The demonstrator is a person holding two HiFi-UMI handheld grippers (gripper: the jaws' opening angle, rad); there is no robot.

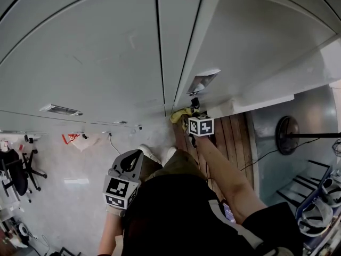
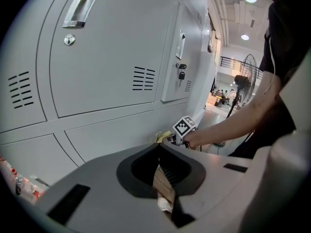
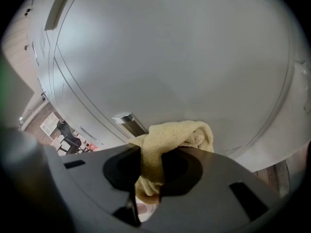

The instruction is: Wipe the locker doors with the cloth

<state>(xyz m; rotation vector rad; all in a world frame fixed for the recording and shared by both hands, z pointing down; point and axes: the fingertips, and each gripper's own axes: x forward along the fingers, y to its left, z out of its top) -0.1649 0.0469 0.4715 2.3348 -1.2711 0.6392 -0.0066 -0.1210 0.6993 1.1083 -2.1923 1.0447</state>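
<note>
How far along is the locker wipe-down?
Done: nothing provable; no door shows wipe marks. In hand: the right tool is shut on the yellow cloth, held at a low locker door beside its recessed handle. The left tool is shut, empty and idle. Left: probably the other doors; which were wiped can't be told.

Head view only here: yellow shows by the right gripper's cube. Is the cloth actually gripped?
Observer: Yes, the cloth is clamped between the right gripper's fingers.
Operator: Is it touching the locker door?
Observer: Its bunched end looks to meet it, beside a metal handle.
Operator: And the left gripper?
Observer: Shut on nothing, held off the lockers.
</note>
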